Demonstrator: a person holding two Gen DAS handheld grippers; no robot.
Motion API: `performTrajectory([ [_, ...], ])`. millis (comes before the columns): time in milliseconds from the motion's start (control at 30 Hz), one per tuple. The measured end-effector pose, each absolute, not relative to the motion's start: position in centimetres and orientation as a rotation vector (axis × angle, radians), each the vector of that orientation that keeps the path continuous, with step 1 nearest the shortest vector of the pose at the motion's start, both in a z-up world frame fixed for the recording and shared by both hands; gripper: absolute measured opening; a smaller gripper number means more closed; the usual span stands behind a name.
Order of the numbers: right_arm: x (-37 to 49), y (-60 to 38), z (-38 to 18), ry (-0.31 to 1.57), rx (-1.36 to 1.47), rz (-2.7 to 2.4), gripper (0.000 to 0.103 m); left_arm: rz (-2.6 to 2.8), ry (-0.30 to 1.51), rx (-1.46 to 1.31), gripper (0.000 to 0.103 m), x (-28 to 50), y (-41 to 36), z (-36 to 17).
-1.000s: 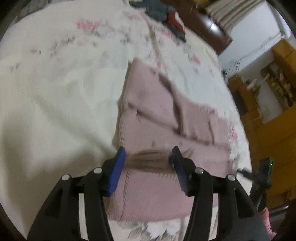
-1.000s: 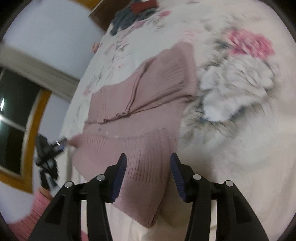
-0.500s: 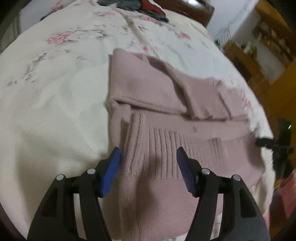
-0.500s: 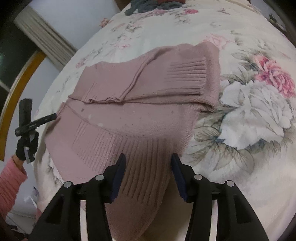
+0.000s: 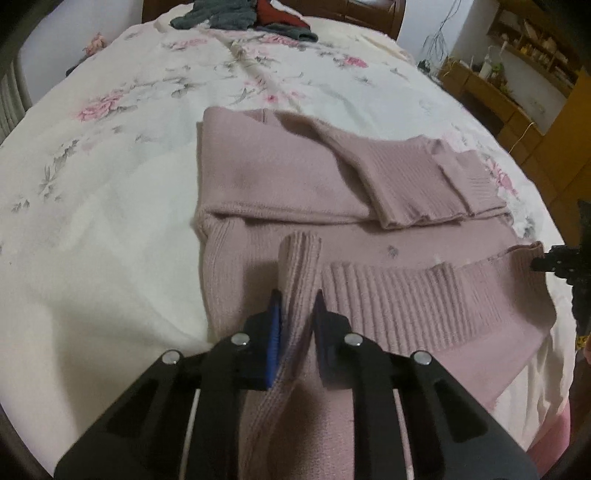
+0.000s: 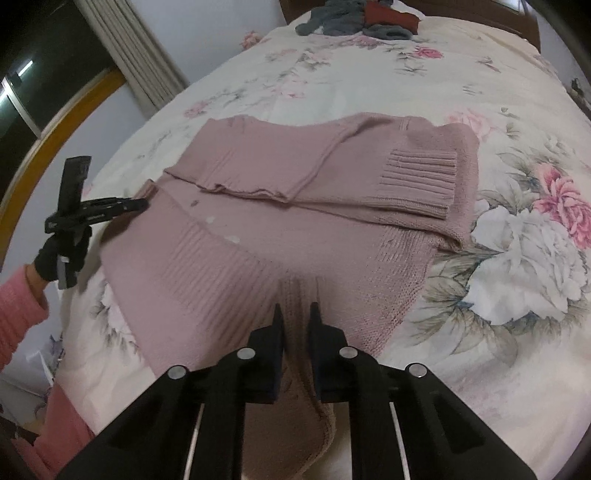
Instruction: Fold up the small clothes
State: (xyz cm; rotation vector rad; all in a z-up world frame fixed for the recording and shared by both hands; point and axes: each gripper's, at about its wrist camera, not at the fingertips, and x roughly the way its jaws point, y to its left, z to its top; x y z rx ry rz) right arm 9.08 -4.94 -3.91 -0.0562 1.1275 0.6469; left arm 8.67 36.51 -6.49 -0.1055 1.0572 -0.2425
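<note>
Left wrist view shows the left gripper [image 5: 295,310] pinching a raised ribbed fold of the pink knitted sweater [image 5: 280,181], which lies on the floral bedsheet [image 5: 110,192]. Right gripper [image 6: 295,321] fingers also pinch the sweater's near hem.

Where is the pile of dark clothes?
The pile of dark clothes lies at the far end of the floral bedspread, by the wooden headboard, beyond the pink sweater.

You're in home bedroom: bed [image 5: 110,229] with floral bedspread, wooden headboard [image 5: 362,14], curtained window [image 6: 122,51], cluttered wooden shelves [image 5: 532,48].
</note>
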Motion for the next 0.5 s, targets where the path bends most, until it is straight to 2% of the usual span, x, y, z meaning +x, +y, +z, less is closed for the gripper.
performTrajectory([
  [33, 9.2, -4.7, -4.1, 1.134, -0.063, 0.635, 0.018, -0.232, 1.068, -0.112, 0.019, 8.9, 36.7, -6.8],
  [100, 9.8, -4.9, -4.8, 1.154, -0.054, 0.604, 0.025, -0.219, 1.078, -0.141, 0.033, 9.2, 37.0, -7.3],
  [133, 10.0, -5.1, -5.1, 1.166, -0.045, 0.594, 0.029, -0.218, 1.079, -0.153, 0.034, 9.3, 37.0, -7.5],
  [200, 10.5, -5.3, -5.9, 1.19, -0.033, 0.588, 0.028, -0.217, 1.079, -0.16, 0.035, 9.4, 36.9, -7.7],
  [267, 10.8, -5.4, -6.8, 1.223, -0.004, 0.591, 0.023, -0.218, 1.078, -0.159, 0.033, 9.4, 36.7, -7.8],
  [367, 10.9, -5.9, -7.2, 1.232, 0.054, 0.599, 0.011, -0.22, 1.068, -0.167, 0.015, 9.1, 36.5, -7.5],
  [400, 10.7, -6.0, -7.0, 1.225, 0.067, 0.599, 0.011, -0.219, 1.057, -0.162, 0.011, 8.9, 36.4, -7.1],
  [500, 9.9, -6.5, -5.6, 1.181, 0.094, 0.617, 0.01, -0.232, 1.008, -0.162, 0.01, 7.8, 36.3, -5.7],
])
